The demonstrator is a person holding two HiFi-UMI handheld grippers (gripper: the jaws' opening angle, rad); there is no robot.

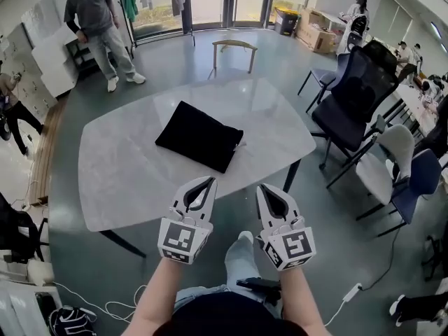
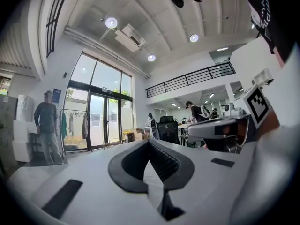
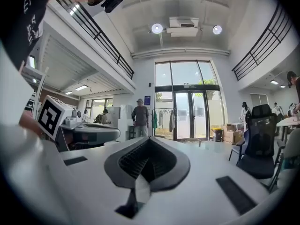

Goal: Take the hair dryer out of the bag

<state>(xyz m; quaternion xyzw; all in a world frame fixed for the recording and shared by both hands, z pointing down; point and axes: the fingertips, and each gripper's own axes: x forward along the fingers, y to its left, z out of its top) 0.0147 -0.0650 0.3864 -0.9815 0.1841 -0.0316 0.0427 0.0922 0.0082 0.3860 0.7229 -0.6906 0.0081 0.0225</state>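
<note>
A flat black bag (image 1: 201, 144) lies on the grey marble table (image 1: 119, 166), a little right of its middle; no hair dryer shows. My left gripper (image 1: 208, 180) hovers at the table's near edge, short of the bag, jaws shut with nothing in them. My right gripper (image 1: 264, 187) hangs beside it just off the near edge, also shut and empty. In the left gripper view the closed left gripper (image 2: 150, 142) points level across the room; in the right gripper view the closed right gripper (image 3: 149, 139) points toward the glass doors.
A dark office chair (image 1: 357, 96) and a pale chair (image 1: 395, 152) stand right of the table. A wooden stool (image 1: 234, 47) stands beyond the far edge. A person (image 1: 98, 26) stands at the back left by white cabinets (image 1: 49, 47). More people sit at desks far right.
</note>
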